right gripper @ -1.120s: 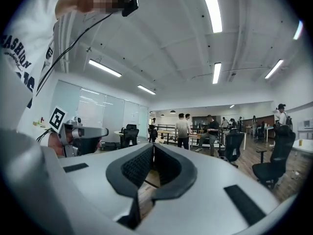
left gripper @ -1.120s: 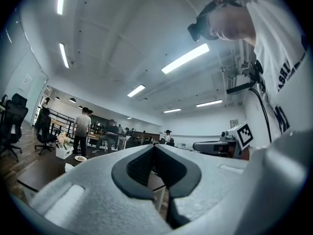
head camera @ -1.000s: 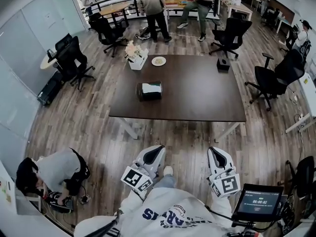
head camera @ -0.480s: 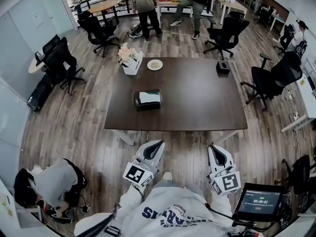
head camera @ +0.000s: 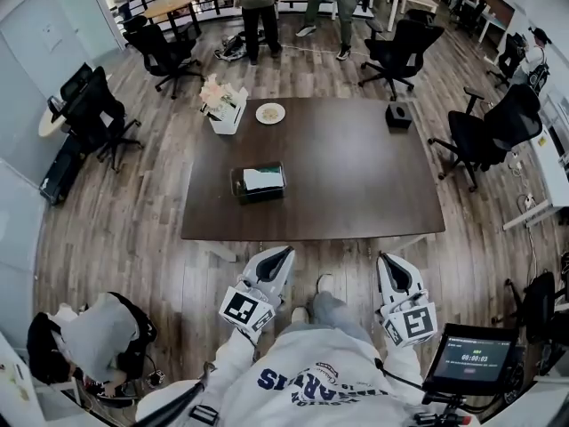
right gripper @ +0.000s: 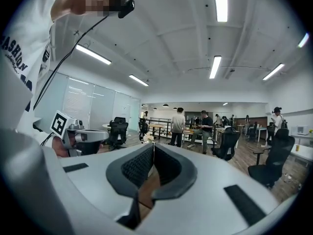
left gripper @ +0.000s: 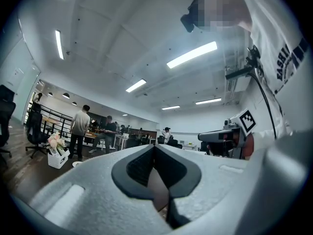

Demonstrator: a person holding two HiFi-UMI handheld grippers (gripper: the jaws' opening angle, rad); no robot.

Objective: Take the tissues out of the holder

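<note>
Since both tongs are shut and empty up by the person's chest, the step in hand looks like approach, not grasp. Left gripper (head camera: 274, 265) and right gripper (head camera: 394, 272): pads together, nothing btwn them, both aimed toward the table (head camera: 356, 185) but well short of its near edge.

Holder (head camera: 258, 185) sits on the table's near-left part, well apart from the other items. Tissues (head camera: 264, 179) show white at its open top.

Doing it well, prob: close in first, open one gripper before reaching, steady the holder w/ the other so it doesn't lift, then pinch the tissues and pull straight up.

Hard to tell: tissue count, folded vs loose, holder wall height. All too small in head view. Gripper views give ceiling and room only, holder not seen in either.
</note>
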